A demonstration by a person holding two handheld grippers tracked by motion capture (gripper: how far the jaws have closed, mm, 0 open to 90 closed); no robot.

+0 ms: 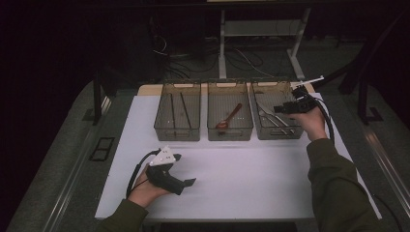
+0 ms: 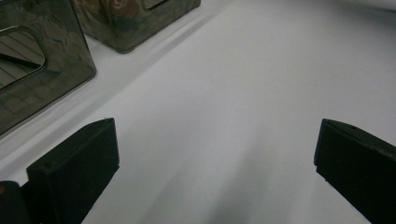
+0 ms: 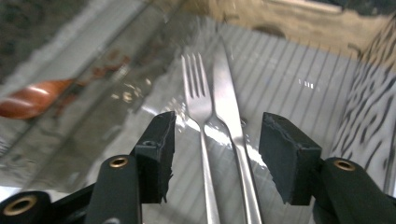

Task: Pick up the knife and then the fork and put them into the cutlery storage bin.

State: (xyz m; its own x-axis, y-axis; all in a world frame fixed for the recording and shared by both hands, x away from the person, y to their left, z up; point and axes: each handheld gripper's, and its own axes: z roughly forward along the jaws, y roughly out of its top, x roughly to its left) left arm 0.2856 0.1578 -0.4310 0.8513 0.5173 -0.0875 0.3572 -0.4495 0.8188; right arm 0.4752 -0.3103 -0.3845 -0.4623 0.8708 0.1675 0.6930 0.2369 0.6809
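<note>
Three smoky see-through bins stand in a row at the back of the white table [image 1: 241, 169]. In the right bin [image 1: 278, 134] lie a steel fork [image 3: 198, 100] and a steel knife [image 3: 226, 98], side by side on the ribbed floor. My right gripper [image 1: 279, 109] [image 3: 217, 144] hangs over that bin, open, its jaws either side of the two handles without pressing on them. My left gripper [image 1: 185, 169] [image 2: 215, 154] rests low over the table's front left, open with bare tabletop between its jaws.
The middle bin [image 1: 230, 134] holds a reddish wooden spoon [image 1: 229, 117] [image 3: 32, 99]. Two dark sticks [image 1: 179, 108] lie in the left bin [image 1: 177, 134]. A corner of one bin [image 2: 42, 60] shows close ahead of the left gripper. Table legs and cables lie on the floor beyond.
</note>
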